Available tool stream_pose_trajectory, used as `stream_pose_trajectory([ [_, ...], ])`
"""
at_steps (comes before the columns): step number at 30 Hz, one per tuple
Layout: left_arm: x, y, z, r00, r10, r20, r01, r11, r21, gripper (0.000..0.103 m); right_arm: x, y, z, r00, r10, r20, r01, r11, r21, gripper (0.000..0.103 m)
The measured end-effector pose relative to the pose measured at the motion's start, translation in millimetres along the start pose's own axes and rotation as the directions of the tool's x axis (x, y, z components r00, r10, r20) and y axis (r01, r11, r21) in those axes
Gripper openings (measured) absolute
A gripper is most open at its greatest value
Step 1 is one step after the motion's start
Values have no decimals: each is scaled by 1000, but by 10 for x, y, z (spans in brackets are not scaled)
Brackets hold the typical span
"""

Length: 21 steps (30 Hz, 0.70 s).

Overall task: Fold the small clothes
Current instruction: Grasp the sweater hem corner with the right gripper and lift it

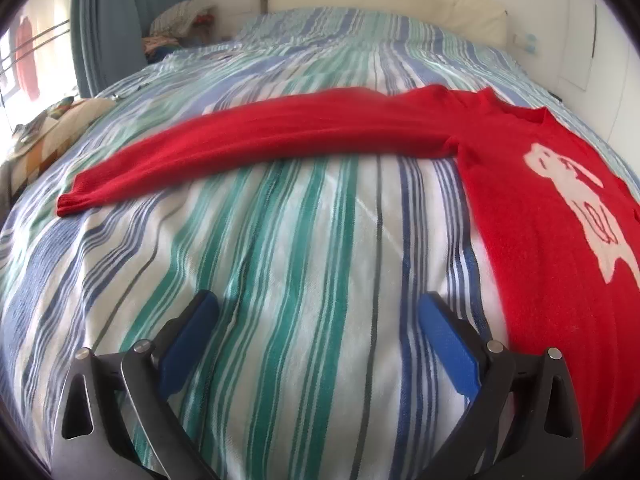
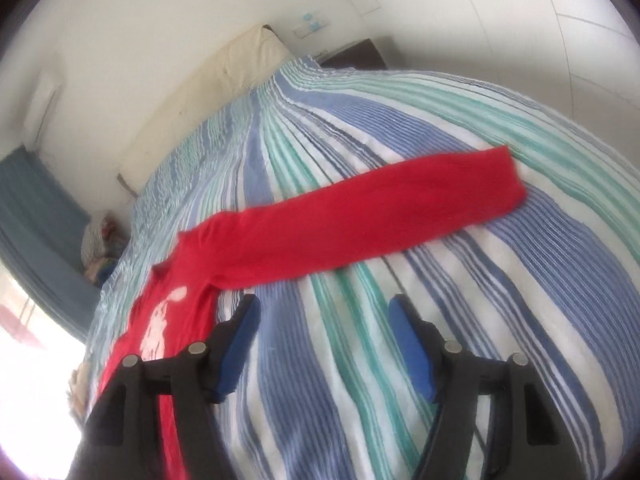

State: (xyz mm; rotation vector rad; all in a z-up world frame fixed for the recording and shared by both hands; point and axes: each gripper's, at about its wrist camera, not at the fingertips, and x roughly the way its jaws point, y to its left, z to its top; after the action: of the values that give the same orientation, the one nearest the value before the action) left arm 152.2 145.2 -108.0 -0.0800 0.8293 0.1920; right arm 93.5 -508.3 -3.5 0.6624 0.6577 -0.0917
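Note:
A small red sweater (image 1: 532, 200) with a white animal design lies flat on the striped bed cover (image 1: 288, 264). In the left wrist view its body is at the right and one sleeve (image 1: 248, 140) stretches out to the left. My left gripper (image 1: 318, 304) is open and empty, above the bed just left of the sweater's lower side. In the right wrist view the sweater body (image 2: 160, 320) is at the lower left and the other sleeve (image 2: 360, 220) stretches to the right. My right gripper (image 2: 324, 306) is open and empty, below that sleeve.
A cream headboard (image 1: 384, 0) stands at the bed's far end. A blue curtain (image 1: 108, 24) and a pile of cloth (image 1: 180, 24) are at the far left. Cushions (image 1: 52, 124) lie beside the bed's left edge. A dark nightstand (image 2: 356, 54) is by the wall.

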Motion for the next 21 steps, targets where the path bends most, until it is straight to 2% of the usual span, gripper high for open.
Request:
stream_pose_trajectory([
  [2, -5, -4, -2, 1000, 7, 4, -7, 1000, 1, 100, 42, -342, 184, 1000, 0, 22, -3, 989, 146, 66],
  [4, -6, -9, -6, 1000, 12, 6, -12, 1000, 4, 100, 50, -679, 293, 998, -22, 54, 6, 960, 279, 66],
  [6, -3, -11, -5, 1000, 12, 7, -12, 1000, 3, 100, 58, -964, 340, 996, -2, 89, -33, 922, 385, 64],
  [8, -4, -13, -7, 1000, 10, 9, -10, 1000, 2, 101, 113, -1144, 390, 992, 43, 115, -90, 893, 440, 59],
  [11, -4, -17, -10, 1000, 11, 9, -11, 1000, 1, 101, 231, -1242, 516, 989, 92, 118, -136, 876, 462, 55],
  [13, -3, -14, -10, 1000, 11, 9, -11, 1000, 1, 101, 293, -1234, 594, 989, 97, 113, -139, 875, 465, 53],
  [15, -3, -12, -10, 1000, 10, 10, -10, 1000, 1, 101, 369, -1192, 659, 993, 80, 85, -110, 884, 455, 44],
  [17, 0, -13, -10, 1000, 9, 9, -9, 1000, 1, 101, 475, -1117, 707, 1000, 3, 5, -5, 908, 419, 4],
  [18, -1, -13, -11, 1000, 10, 9, -10, 1000, 1, 101, 487, -1070, 729, 999, -48, -17, 51, 917, 397, 4],
  [21, -1, -12, -11, 1000, 9, 11, -9, 1000, 0, 101, 365, -736, 883, 993, -114, 32, 99, 946, 308, 4],
])
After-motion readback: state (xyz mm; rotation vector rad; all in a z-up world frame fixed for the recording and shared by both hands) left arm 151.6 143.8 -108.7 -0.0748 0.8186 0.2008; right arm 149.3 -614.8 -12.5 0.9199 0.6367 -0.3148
